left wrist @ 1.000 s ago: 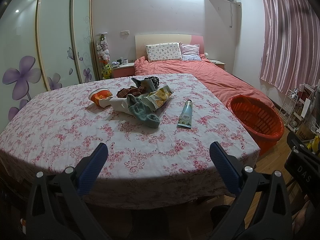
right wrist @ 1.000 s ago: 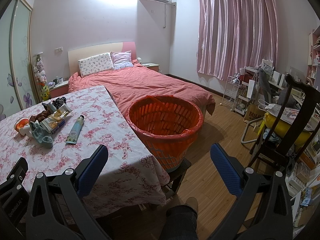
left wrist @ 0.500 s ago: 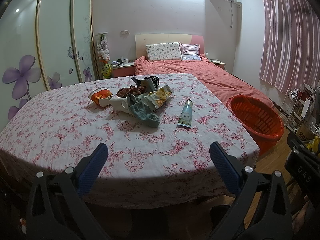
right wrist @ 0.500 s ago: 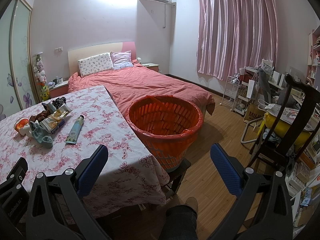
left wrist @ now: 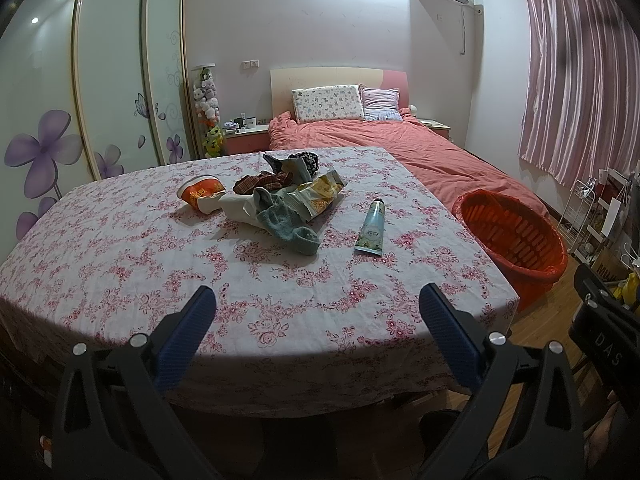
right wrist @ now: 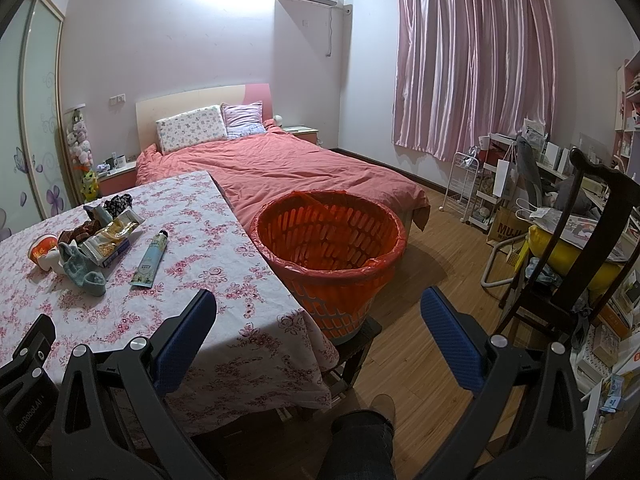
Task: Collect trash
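Note:
A pile of litter lies mid-table on the floral tablecloth (left wrist: 120, 256): an orange cup (left wrist: 200, 193) on its side, a yellow snack wrapper (left wrist: 320, 192), a teal sock (left wrist: 286, 226), dark cloth (left wrist: 260, 182) and a pale tube (left wrist: 372, 230) set apart to the right. An orange basket (left wrist: 516, 232) lined with a red bag stands off the table's right edge. My left gripper (left wrist: 318, 306) hovers open over the table's near edge, holding nothing. My right gripper (right wrist: 318, 308) is open and empty in front of the orange basket (right wrist: 332, 252), with the tube (right wrist: 150, 258) to its left.
A bed with a coral cover (right wrist: 288, 168) lies behind the table and basket. A dark wooden chair (right wrist: 576, 264) and cluttered shelves (right wrist: 492, 184) fill the right side. Wood floor (right wrist: 436, 272) lies between basket and chair. A person's leg (right wrist: 360, 444) shows below the right gripper.

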Available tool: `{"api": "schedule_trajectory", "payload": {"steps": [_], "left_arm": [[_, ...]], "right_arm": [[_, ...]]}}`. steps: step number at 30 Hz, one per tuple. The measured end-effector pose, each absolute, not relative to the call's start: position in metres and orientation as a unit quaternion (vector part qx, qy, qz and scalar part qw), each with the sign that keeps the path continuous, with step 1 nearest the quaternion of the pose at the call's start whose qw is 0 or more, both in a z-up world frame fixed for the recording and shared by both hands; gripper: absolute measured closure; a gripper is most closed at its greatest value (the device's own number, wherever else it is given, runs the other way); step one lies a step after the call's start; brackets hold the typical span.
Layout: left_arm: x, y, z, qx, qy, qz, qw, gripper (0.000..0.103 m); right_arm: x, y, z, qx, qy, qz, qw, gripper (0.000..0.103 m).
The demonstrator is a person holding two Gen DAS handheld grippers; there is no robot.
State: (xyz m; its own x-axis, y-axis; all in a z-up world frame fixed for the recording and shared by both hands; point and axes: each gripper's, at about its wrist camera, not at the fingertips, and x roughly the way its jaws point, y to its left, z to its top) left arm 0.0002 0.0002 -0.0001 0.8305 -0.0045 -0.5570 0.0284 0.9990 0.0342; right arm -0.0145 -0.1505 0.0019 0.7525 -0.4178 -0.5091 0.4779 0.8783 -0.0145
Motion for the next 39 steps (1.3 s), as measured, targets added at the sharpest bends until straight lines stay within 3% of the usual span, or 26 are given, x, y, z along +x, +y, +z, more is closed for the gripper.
{"api": "schedule_trajectory", "payload": {"steps": [29,39], "left_arm": [[0.004,-0.001,-0.002,0.018,0.298,-0.006,0.954,0.004],[0.056,0.053,-0.009,-0.026,0.328,0.035,0.944,0.004]], "right_arm": [[-0.010,-0.151,-0.001,0.057,0.260,-0.239,0.934,0.002],[0.030,-0.143,-0.016,0.047,0.286,-0.210,0.934,0.002]]}}
